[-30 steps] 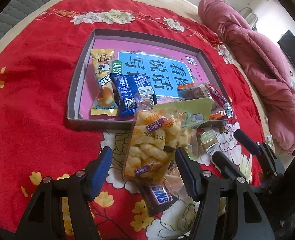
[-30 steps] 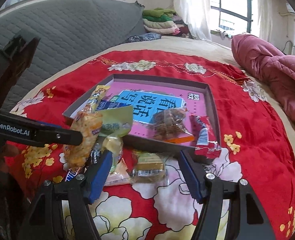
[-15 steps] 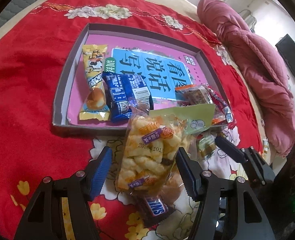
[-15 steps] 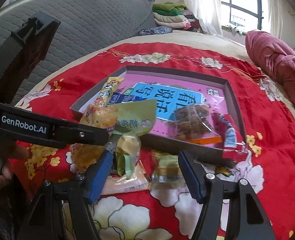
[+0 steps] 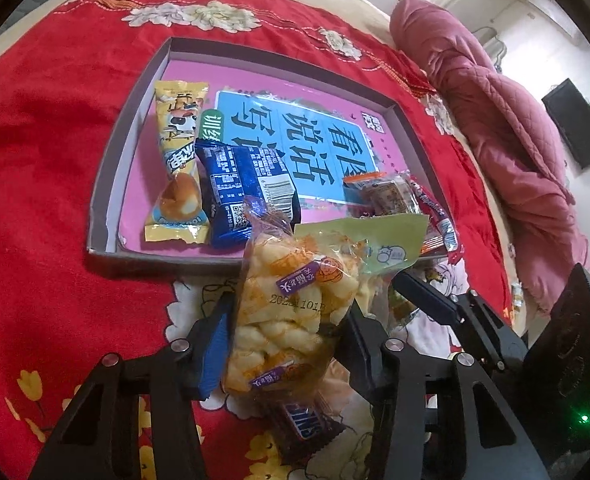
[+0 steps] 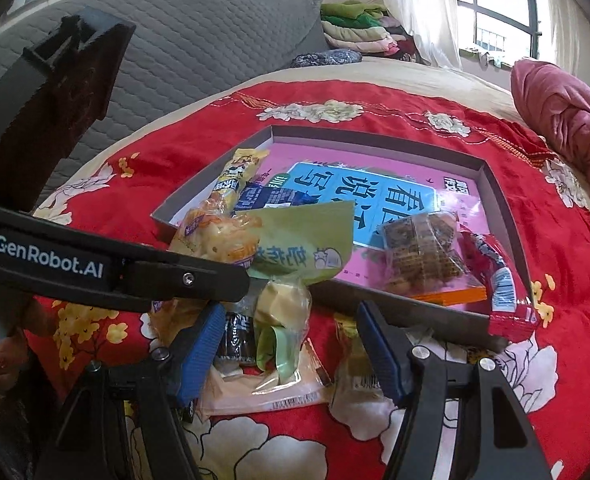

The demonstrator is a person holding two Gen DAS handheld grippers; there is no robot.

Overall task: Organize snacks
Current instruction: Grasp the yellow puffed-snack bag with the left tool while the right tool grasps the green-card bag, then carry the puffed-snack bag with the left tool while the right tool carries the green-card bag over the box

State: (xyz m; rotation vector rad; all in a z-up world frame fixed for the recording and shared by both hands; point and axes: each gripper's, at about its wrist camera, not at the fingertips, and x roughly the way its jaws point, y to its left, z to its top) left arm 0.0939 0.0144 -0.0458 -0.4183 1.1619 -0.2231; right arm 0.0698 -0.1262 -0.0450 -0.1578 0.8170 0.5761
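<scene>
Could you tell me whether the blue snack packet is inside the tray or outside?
Inside: the blue snack packet lies on the tray floor beside the yellow packet.

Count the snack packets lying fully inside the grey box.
3: yellow cartoon-cow packet at the left, dark blue foil packet beside it, clear orange-edged packet at the right. The red wrapper overhangs the grey box's rim.
</scene>
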